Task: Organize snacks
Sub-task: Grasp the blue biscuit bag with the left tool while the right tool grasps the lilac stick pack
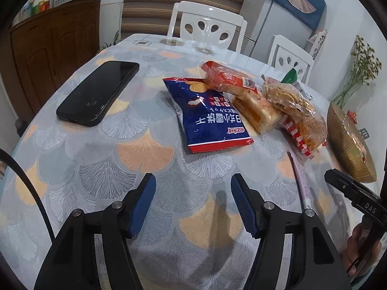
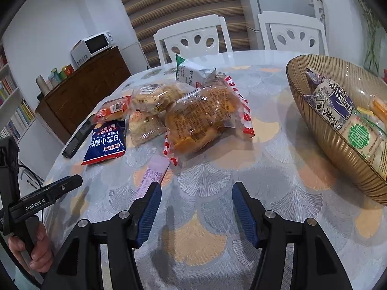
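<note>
A pile of snack packs lies mid-table. A blue cracker bag [image 1: 210, 118] [image 2: 106, 142] lies nearest the left side. An orange bread pack [image 1: 229, 79] [image 2: 112, 110], a clear cake pack [image 1: 256, 111] [image 2: 145, 123] and a red-striped pastry pack [image 1: 300, 120] [image 2: 205, 118] lie beside it. A green-white pack [image 2: 191, 71] lies behind. A thin pink sachet [image 2: 151, 176] lies in front. A gold ribbed bowl [image 1: 348, 145] [image 2: 321, 123] at the right holds several packs. My left gripper [image 1: 192, 204] and right gripper [image 2: 196, 211] are open and empty, short of the pile.
A black phone [image 1: 96, 94] [image 2: 77, 140] lies at the table's left. Two white chairs [image 1: 205, 26] [image 2: 292, 33] stand behind the table. A wooden cabinet [image 1: 53, 53] with a microwave stands at the back left. The patterned tablecloth [image 1: 145, 169] covers the table.
</note>
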A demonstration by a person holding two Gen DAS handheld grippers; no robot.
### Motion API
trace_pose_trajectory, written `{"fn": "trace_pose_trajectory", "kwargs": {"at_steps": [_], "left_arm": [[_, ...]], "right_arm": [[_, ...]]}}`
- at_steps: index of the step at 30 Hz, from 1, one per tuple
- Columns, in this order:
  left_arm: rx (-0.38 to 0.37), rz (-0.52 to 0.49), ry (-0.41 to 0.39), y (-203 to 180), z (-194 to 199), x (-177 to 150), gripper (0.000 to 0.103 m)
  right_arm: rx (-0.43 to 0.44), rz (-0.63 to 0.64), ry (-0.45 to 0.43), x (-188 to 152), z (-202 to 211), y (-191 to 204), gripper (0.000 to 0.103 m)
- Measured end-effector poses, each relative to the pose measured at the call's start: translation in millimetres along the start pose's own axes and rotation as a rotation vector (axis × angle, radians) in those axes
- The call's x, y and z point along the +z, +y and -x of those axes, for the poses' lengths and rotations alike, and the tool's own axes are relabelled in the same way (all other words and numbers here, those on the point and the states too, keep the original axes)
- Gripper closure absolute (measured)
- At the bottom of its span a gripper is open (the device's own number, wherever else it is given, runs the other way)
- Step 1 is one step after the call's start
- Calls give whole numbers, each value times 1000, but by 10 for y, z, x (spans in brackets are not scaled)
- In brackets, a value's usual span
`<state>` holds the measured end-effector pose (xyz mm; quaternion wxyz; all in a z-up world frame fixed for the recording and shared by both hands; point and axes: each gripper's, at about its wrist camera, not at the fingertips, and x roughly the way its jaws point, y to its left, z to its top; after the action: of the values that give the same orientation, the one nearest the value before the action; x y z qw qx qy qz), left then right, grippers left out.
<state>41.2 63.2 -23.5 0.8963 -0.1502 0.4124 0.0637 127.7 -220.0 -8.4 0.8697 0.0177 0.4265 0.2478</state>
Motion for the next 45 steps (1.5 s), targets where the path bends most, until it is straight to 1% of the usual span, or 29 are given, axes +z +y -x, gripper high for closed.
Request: {"fn": "trace_pose_trajectory", "kwargs": {"at_steps": [4,5,6,8,9,11,13,14,15,16,17,18,19,22,25,26,28,29,31,33,34,35,36,37,38,39,41,43,45], "left_arm": [[7,-9,16,-27,10,43,40],[-24,14,16,-16,27,75,40],[-60,43,15,-4,46,111,40],[-115,89,12,-3,54,220,40],[-121,92,6,-26,44,297,40],[-75,66,-9,-109,-20,439,40],[-34,36,-13,-178,-143,560,40],[-16,35,-5,-199,-240,610,40],[0,41,7,-209,-337,642,40],[12,51,19,-208,-435,666,40],[32,58,26,-208,-535,686,40],[51,59,25,-207,-588,701,40],[64,57,20,-211,-625,723,40],[57,61,17,-213,-685,813,36],[63,53,32,-234,-774,835,24],[65,41,31,-249,-787,837,21],[74,23,37,-284,-798,835,19],[77,18,38,-295,-802,832,18],[79,11,41,-311,-807,830,17],[89,0,40,-320,-804,818,18],[100,-7,39,-328,-802,817,25],[101,-6,36,-332,-786,818,33],[96,-4,30,-328,-759,811,37],[89,-1,25,-314,-725,801,42],[77,-1,25,-297,-685,780,46],[67,-4,23,-285,-633,749,48],[42,-7,19,-254,-483,664,55],[17,-6,25,-220,-308,551,56],[5,-3,21,-203,-182,450,57]], "right_arm": [[-33,-1,10,14,7,44,44],[-30,-8,17,21,12,51,44],[-2,-24,28,25,12,69,44],[90,-79,54,42,-1,100,43],[109,-93,66,45,-21,126,42],[132,-95,94,44,-75,236,42],[123,-83,115,21,-123,342,42],[115,-77,120,-7,-149,406,41],[105,-79,125,-32,-171,440,39],[93,-84,134,-59,-208,469,35],[87,-91,141,-93,-245,496,28],[67,-81,124,-120,-243,539,27],[46,-65,117,-125,-241,578,27],[-40,-3,116,-161,-283,724,27],[-138,70,121,-202,-336,900,28],[-155,84,123,-211,-350,931,28],[-182,106,125,-226,-368,979,28],[-189,109,122,-232,-365,987,29],[-194,101,111,-235,-346,972,37],[-193,88,99,-242,-329,949,47],[-193,82,94,-242,-317,932,50],[-192,76,88,-233,-298,913,58],[-189,70,84,-235,-287,896,65],[-183,63,80,-228,-282,877,69],[-178,53,78,-221,-276,848,79],[-178,38,80,-209,-272,805,84],[-145,-8,85,-191,-239,687,84],[-106,-56,89,-179,-201,571,84],[-98,-98,84,-164,-138,439,84]]}}
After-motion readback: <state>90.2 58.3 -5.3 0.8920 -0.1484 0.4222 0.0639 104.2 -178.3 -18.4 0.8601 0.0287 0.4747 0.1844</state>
